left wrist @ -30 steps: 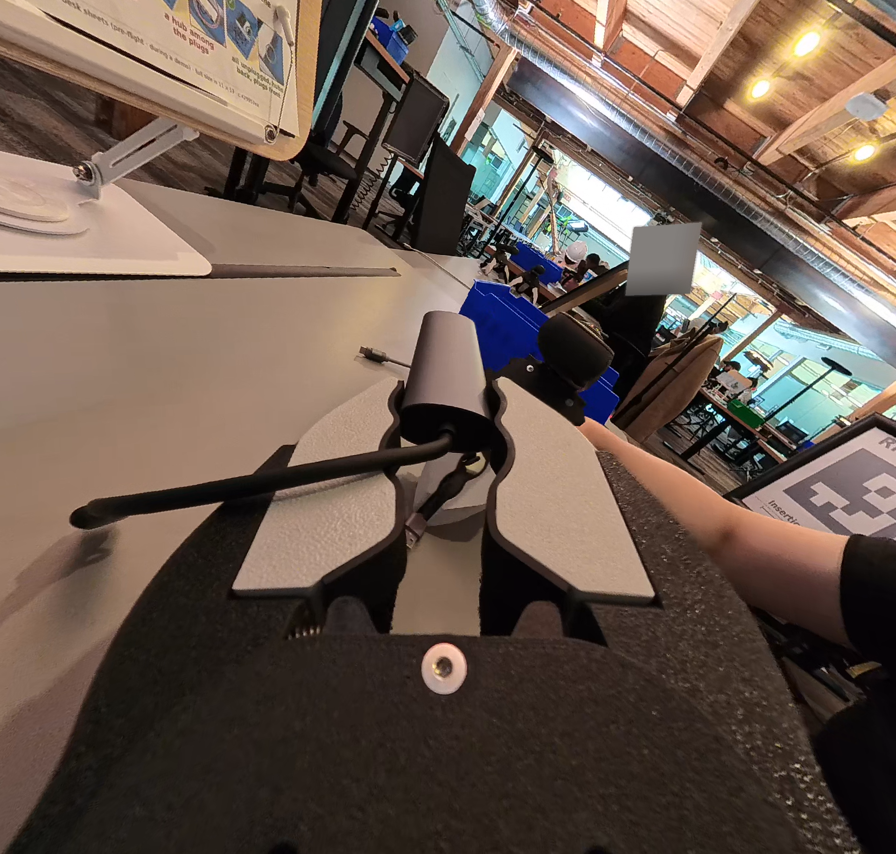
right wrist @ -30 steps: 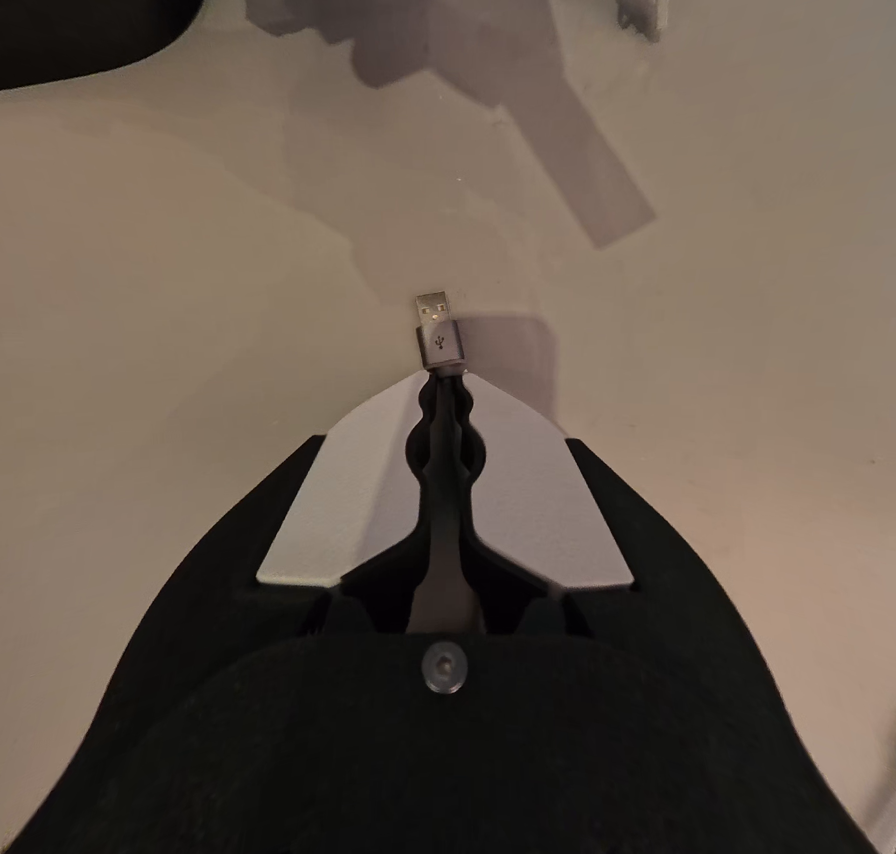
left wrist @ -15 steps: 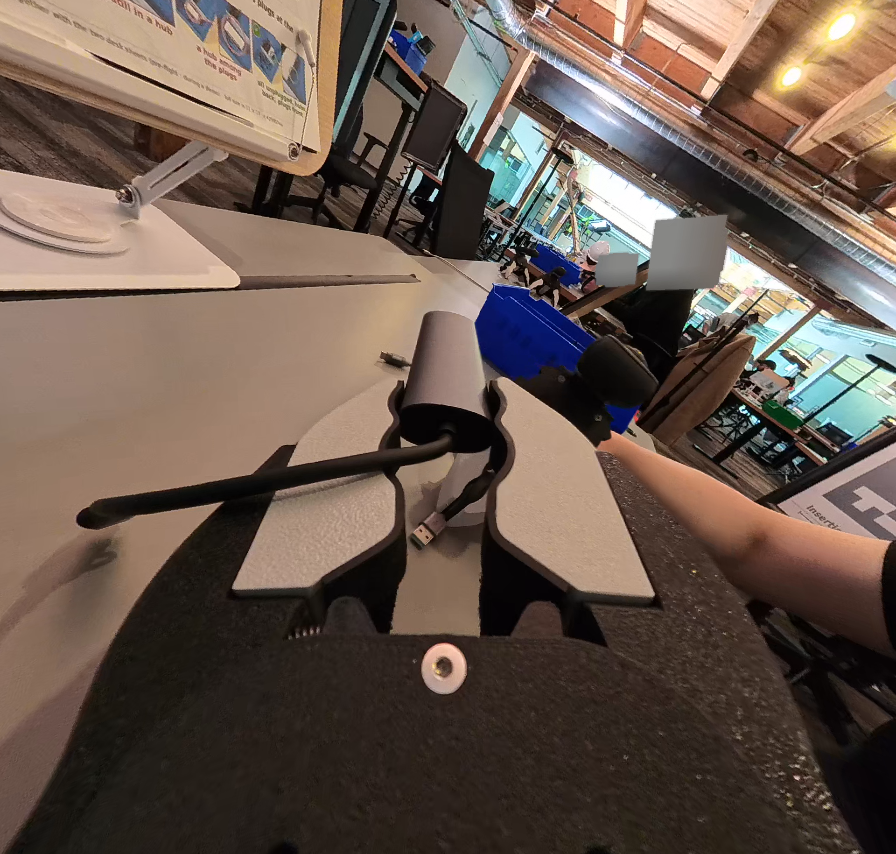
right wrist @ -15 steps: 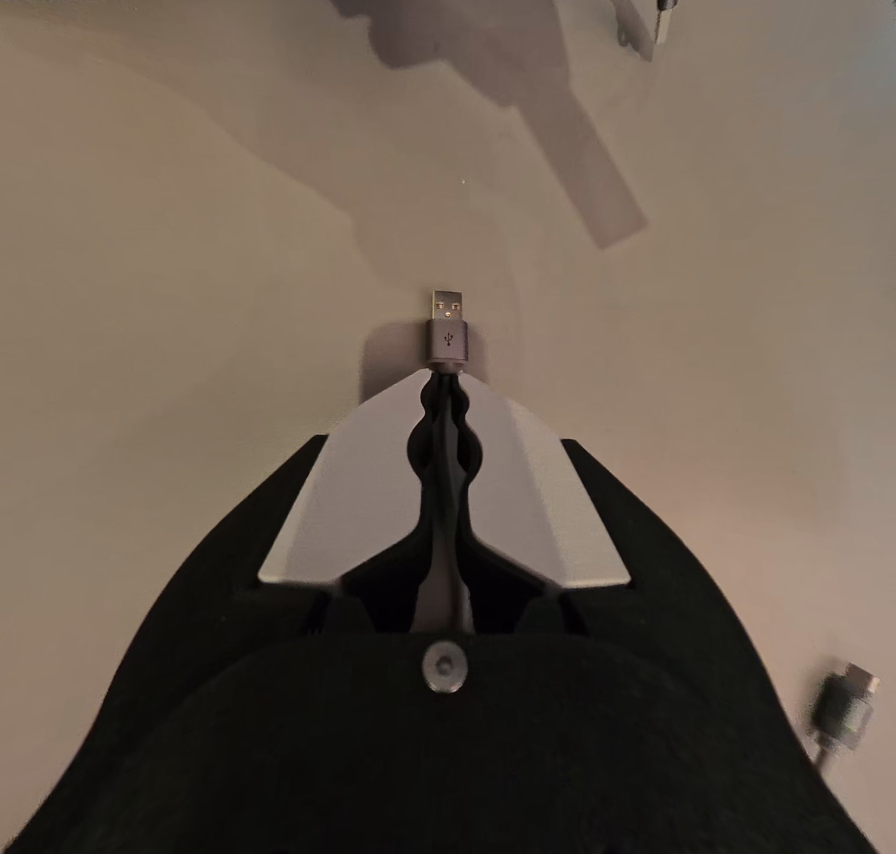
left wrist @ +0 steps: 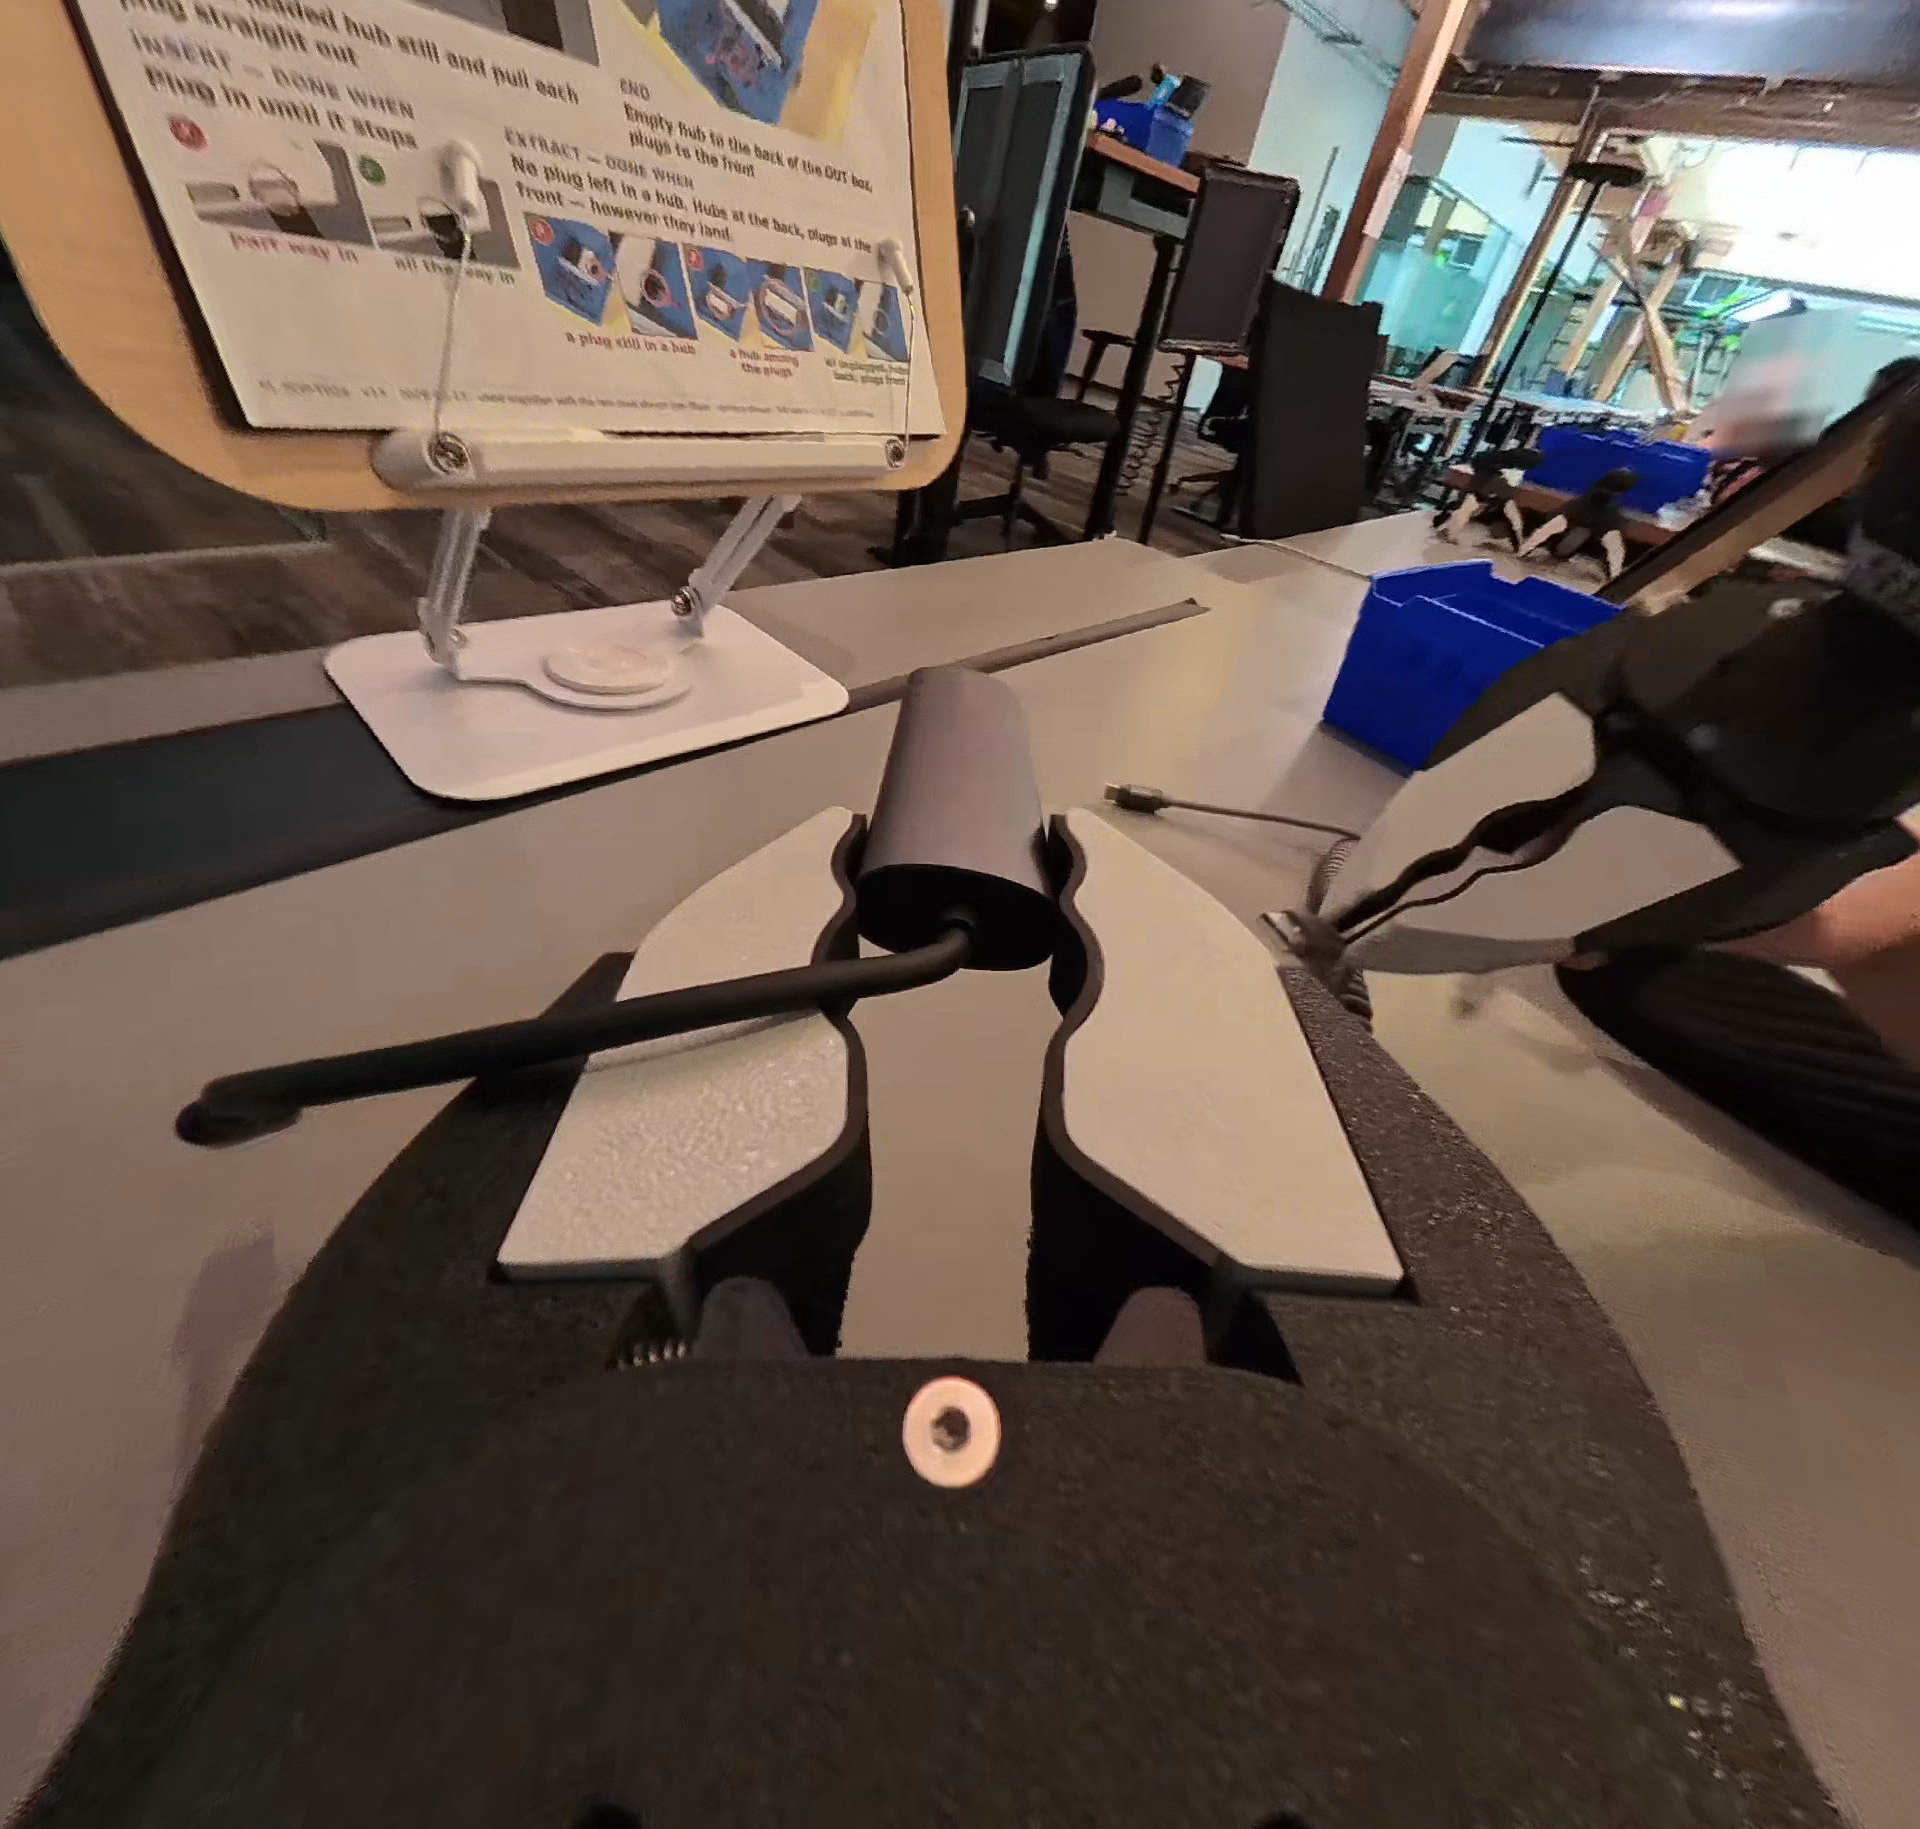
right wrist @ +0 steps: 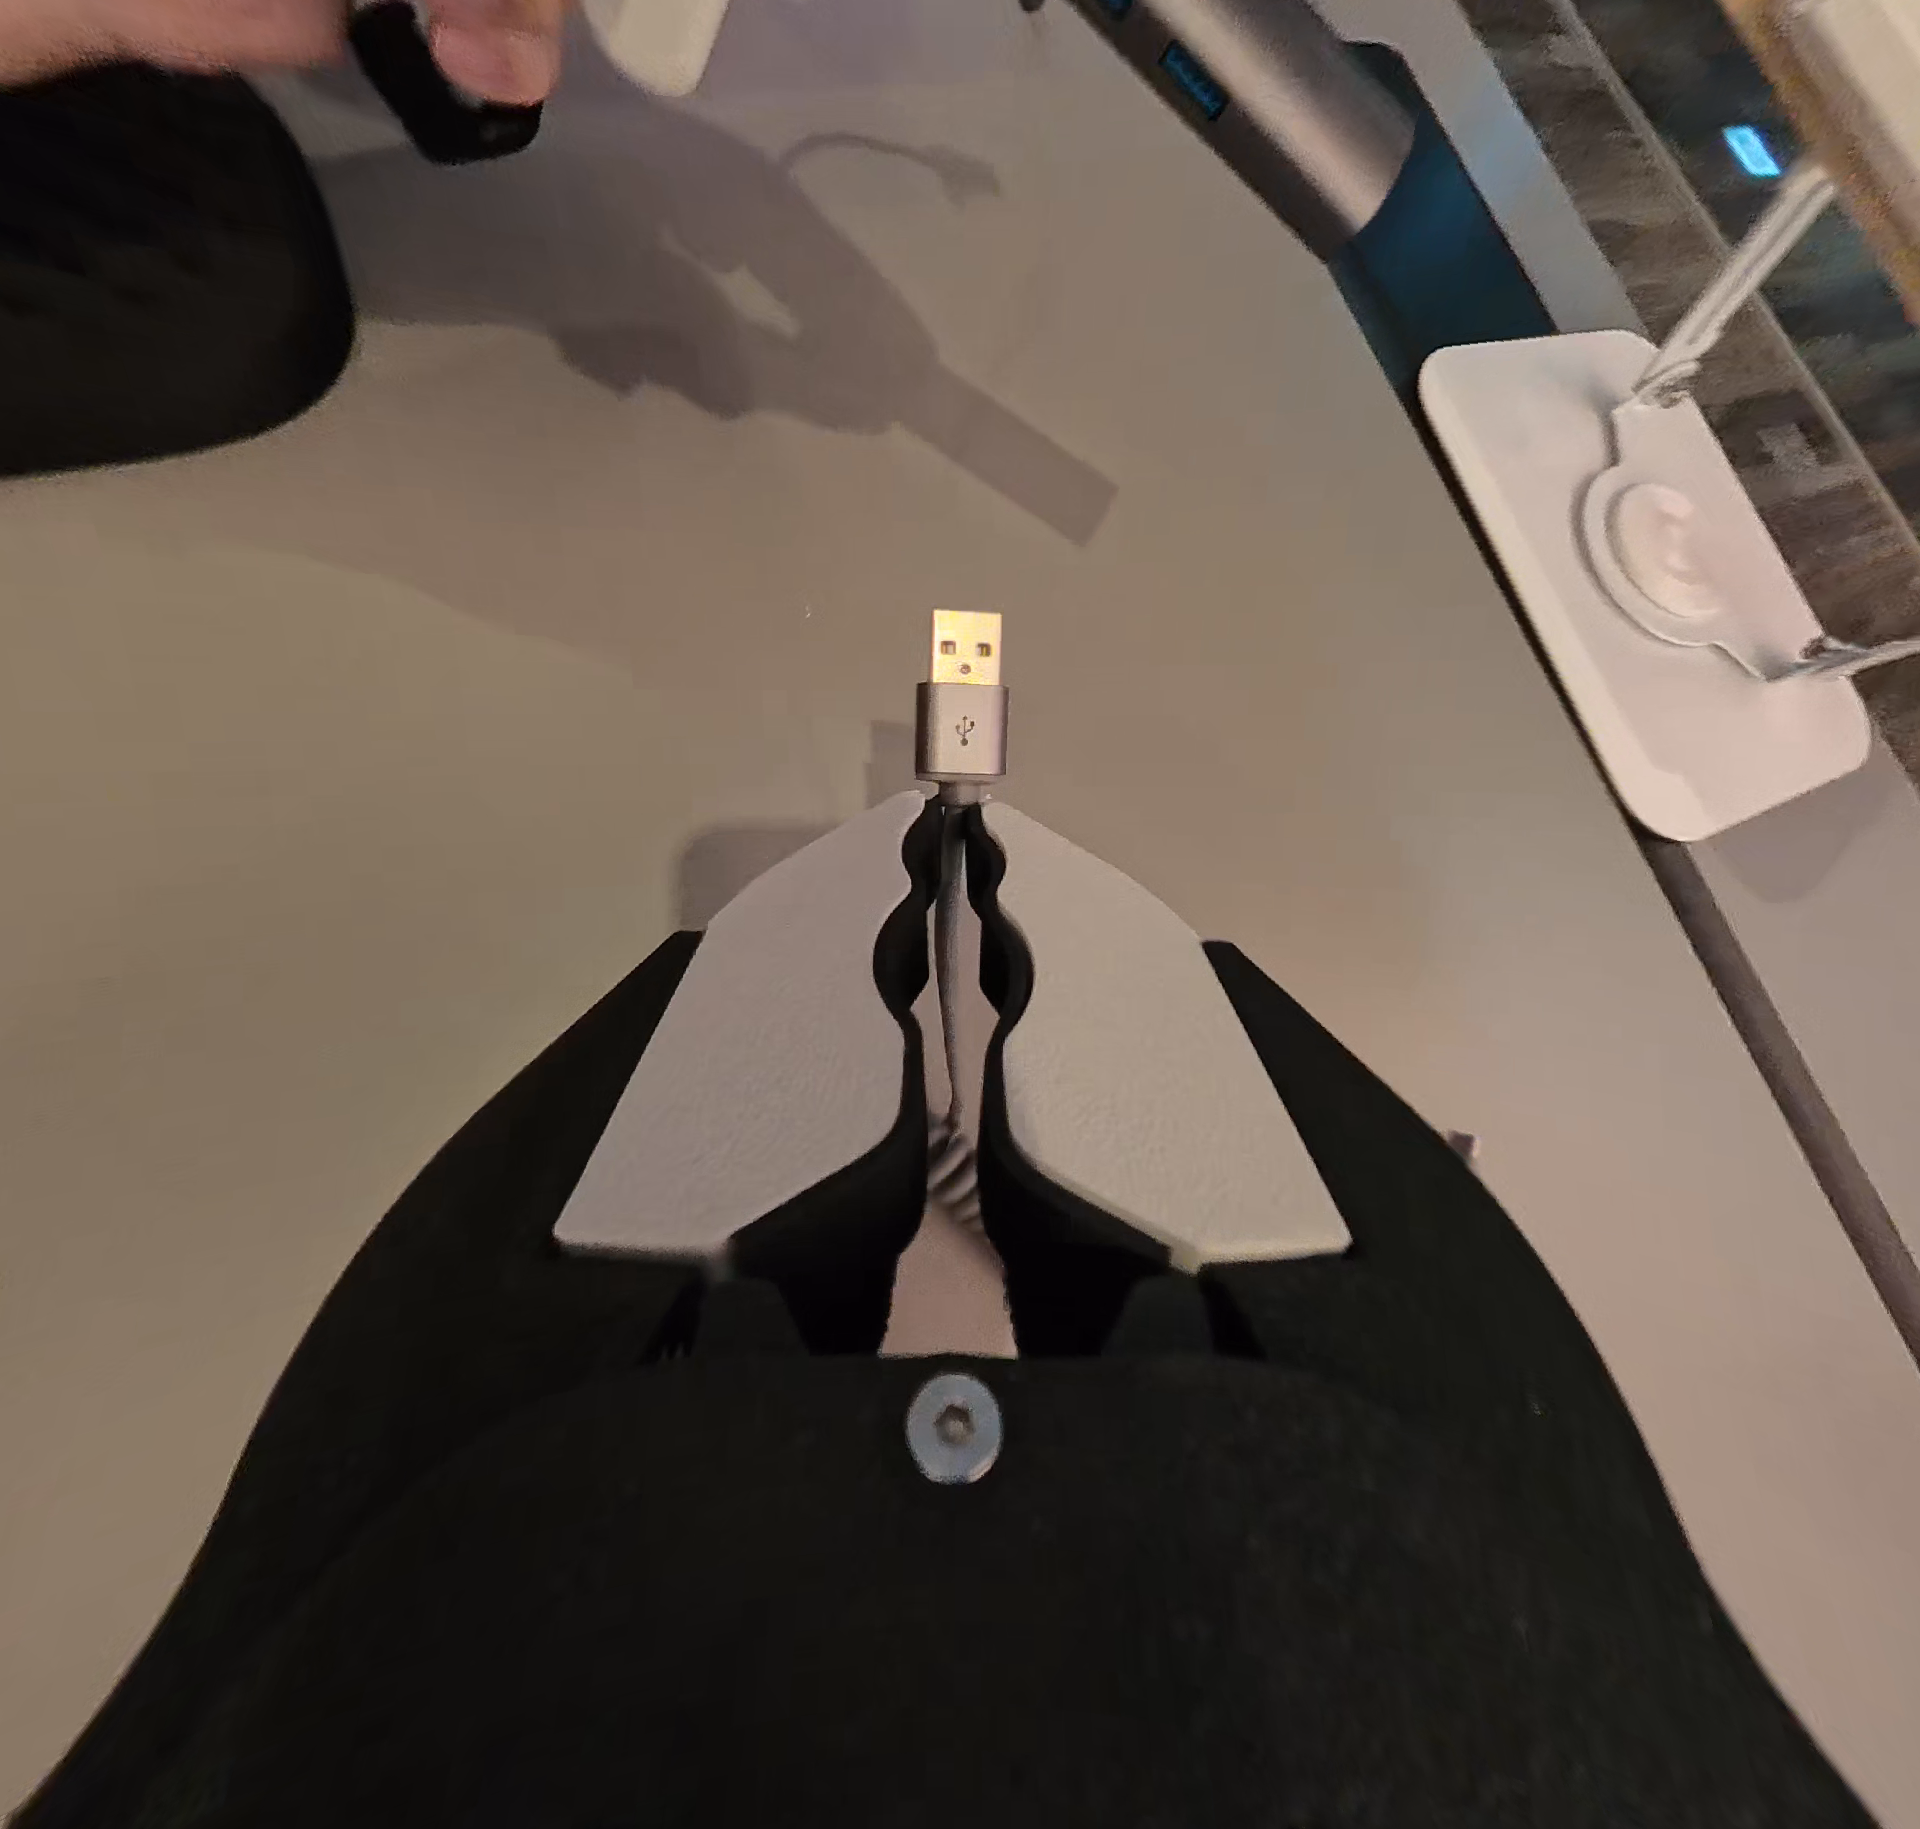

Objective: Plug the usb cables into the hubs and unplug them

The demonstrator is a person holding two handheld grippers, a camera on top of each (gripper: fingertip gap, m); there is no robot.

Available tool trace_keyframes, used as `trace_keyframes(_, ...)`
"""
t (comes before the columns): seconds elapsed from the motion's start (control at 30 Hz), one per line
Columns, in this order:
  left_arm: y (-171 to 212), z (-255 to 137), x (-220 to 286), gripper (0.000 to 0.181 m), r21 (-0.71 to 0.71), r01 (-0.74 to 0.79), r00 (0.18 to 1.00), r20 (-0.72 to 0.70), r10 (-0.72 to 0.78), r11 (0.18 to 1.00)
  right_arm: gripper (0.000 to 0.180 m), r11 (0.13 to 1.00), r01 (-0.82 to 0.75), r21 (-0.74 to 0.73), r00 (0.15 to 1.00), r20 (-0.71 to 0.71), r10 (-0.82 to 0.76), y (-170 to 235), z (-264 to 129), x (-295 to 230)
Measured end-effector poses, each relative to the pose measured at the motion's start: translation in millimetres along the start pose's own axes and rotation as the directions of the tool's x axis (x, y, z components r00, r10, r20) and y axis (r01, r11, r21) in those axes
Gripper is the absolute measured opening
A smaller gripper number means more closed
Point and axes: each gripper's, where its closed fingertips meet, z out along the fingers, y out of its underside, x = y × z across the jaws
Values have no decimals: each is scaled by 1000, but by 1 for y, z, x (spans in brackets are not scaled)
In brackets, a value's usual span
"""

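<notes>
Gripping the hub (left wrist: 961,823) at frame centre, the left gripper (left wrist: 954,844) is clenched; the right gripper (right wrist: 954,808) pinches a cable (right wrist: 954,938), plug (right wrist: 963,704) pointing up

Left gripper (left wrist: 951,829): black body, two pale grey finger plates, jaws part-closed and clamped on the sides of a dark hub (left wrist: 956,803); held low, pointing forward and level. Right gripper (right wrist: 954,808): same build, fingers (right wrist: 810,1000) drawn nearly together, pinching a cable just behind its USB plug (right wrist: 964,704), which projects straight ahead past the tips. In the left wrist view, right gripper (left wrist: 1340,932) enters from the right, tips angled leftward, bare forearm (left wrist: 1860,932) behind it.
</notes>
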Motion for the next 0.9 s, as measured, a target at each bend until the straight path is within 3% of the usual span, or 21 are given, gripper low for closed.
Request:
trace_keyframes(0.17,-6,-2,0,32,19,-86,994,69,84,996,4,998,-49,29,995,-88,51,-21,-8,7)
trace_keyframes(0.3,-6,-5,-7,32,-8,-147,982,123,147,989,3,983,-144,113,986,-66,152,-34,-2,10)
trace_keyframes(0.6,0,-10,-23,32,-57,-162,970,174,169,985,3,909,-374,185,927,38,374,-23,46,14)
trace_keyframes(0.9,9,-9,-30,32,-91,-116,975,180,131,989,3,956,-260,135,965,57,255,-14,92,-16)
